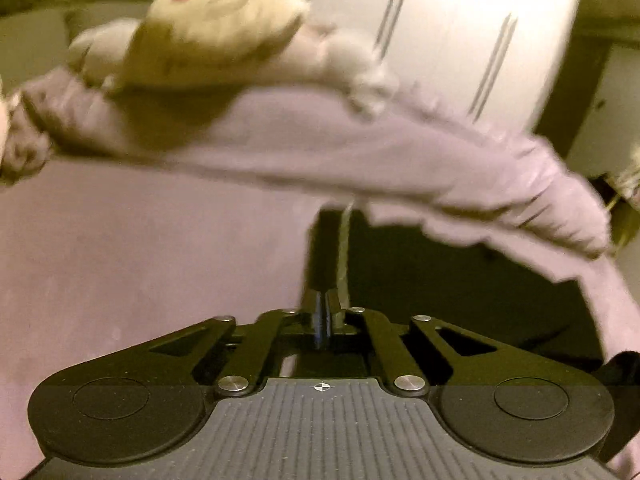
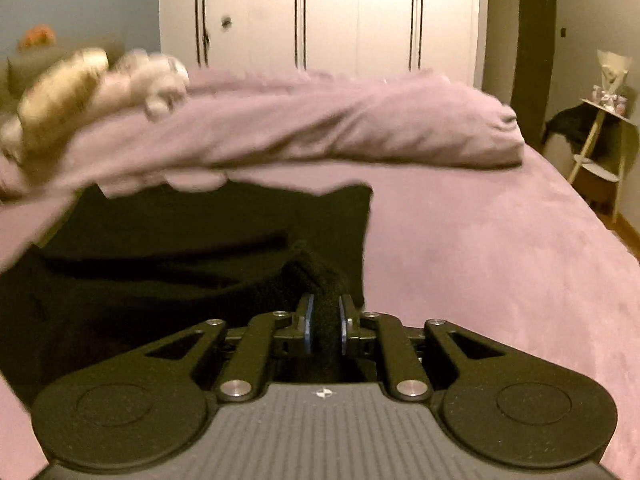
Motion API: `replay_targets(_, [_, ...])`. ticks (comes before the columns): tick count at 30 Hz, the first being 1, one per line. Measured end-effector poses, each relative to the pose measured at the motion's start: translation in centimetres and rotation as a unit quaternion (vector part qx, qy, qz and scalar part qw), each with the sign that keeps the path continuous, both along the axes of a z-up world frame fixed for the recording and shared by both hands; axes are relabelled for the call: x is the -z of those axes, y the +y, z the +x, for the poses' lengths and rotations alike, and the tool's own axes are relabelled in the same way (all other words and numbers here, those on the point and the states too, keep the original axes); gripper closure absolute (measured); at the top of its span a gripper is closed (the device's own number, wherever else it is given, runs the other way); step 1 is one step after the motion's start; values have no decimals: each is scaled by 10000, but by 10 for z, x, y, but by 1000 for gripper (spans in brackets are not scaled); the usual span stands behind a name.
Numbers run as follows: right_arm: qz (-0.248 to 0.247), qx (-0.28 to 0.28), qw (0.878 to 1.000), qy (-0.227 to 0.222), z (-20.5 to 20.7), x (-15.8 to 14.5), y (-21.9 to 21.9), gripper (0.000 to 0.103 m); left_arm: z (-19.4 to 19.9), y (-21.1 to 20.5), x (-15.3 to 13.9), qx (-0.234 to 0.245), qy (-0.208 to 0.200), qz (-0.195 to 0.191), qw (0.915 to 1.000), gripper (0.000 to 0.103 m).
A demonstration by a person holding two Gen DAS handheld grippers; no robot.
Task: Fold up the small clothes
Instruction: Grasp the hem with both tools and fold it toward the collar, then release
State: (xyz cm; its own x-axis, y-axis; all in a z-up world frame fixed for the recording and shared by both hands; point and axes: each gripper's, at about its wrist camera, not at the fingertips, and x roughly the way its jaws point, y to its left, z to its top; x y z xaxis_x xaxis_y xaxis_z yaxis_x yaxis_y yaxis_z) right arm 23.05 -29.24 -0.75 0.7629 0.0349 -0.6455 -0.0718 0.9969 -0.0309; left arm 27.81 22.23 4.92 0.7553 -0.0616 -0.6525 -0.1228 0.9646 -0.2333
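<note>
A black garment (image 2: 192, 236) lies spread on the mauve bed cover (image 2: 500, 248). My right gripper (image 2: 325, 312) is shut on a bunched edge of it, black cloth filling the gap between the blue-edged fingers. In the left wrist view the same black garment (image 1: 440, 280) lies to the right and ahead. My left gripper (image 1: 323, 304) has its jaws together at the garment's left edge; a thin pale strip runs up beside the fingers. Whether cloth is pinched there is unclear. Both views are motion-blurred.
A mauve pillow (image 2: 360, 128) lies across the head of the bed with plush toys (image 2: 100, 84) on its left end; they also show in the left wrist view (image 1: 224, 36). White wardrobe doors (image 2: 320, 12) stand behind. A small shelf stand (image 2: 600, 148) is right of the bed.
</note>
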Motion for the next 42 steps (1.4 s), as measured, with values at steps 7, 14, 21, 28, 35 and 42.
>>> replay_targets(7, [-10,-252,9988,425,4,20,4,60,-19,-37,36,1362,413,379,9891,26])
replay_targets(14, [93,-281,9979,583,15,27,1,44,0,-54,58,1447,742,478,9855,26])
replay_targets(21, [152,-293,9971,690,22,39,3,46,17,-76,80,1615,1095,1111,9745,40])
replay_targets(28, [76,-534,9970,551,14,34,2,92,15,-62,76,1420,968,766,9821,81])
replay_targets(35, [165,-327,9974,625,28,37,-8,61,12,-58,76,1417,1006,657,9826,62])
replay_targets(42, [354,-275,9959,792,45,47,-8,62,23,-69,84,1429,1121,659,9812,57])
